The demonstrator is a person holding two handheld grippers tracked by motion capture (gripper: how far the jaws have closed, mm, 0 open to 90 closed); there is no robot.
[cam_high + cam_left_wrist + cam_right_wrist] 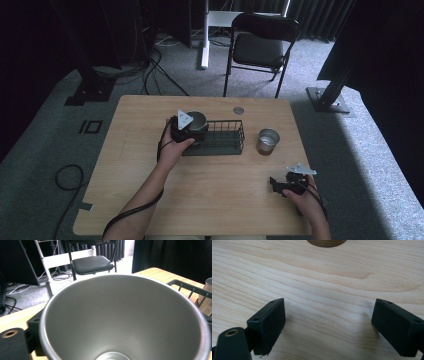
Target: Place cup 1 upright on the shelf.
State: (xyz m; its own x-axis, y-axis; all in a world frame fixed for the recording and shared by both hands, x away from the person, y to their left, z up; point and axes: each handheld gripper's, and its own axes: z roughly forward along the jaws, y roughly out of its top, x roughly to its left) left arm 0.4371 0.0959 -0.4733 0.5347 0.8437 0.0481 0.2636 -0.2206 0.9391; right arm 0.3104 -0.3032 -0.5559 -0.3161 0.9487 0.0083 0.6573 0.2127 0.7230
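Left claw (187, 129): clamped on the steel cup (194, 121), held at the left end of the wire basket (225, 136).
Steel cup: smooth brushed metal, tapering to a round bottom; in the left gripper view its open mouth (125, 320) hides the claw's jaws apart from a black corner at lower left.
Right claw (278, 185): jaws spread wide and empty, low over the bare tabletop (220, 195) near its front right corner.
Around: a second metal cup (267, 141) stands just right of the basket, apart from it.
Beyond: black folding chair (260, 47) on grey carpet.
Tabletop: pale wood grain.
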